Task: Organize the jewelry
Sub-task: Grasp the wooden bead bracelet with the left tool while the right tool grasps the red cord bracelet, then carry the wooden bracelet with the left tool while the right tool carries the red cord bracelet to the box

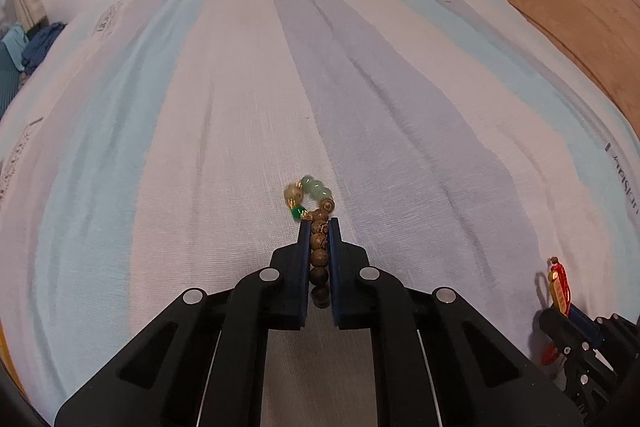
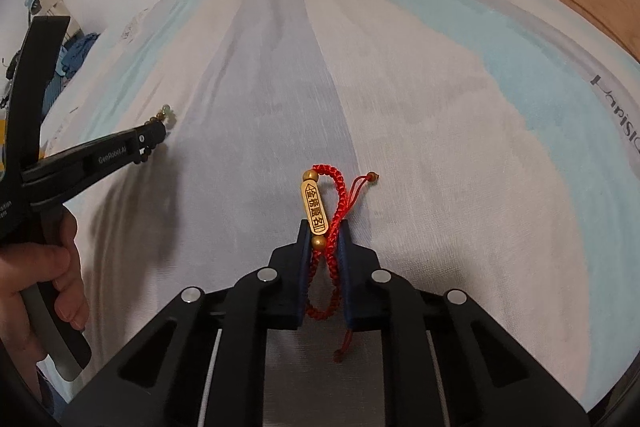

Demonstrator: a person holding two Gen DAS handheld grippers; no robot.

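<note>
Lengthwise between each gripper's fingers, one bracelet: beaded bracelet, red cord bracelet.

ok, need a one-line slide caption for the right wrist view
Right gripper shut on a red bracelet with gold tag over a striped bedsheet, left gripper holding a bead bracelet alongside.

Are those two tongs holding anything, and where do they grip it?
Yes. The left tongs pinch a bead bracelet by its brown wooden beads. The right tongs pinch a red cord bracelet across its braided strands, below the gold charm.
</note>
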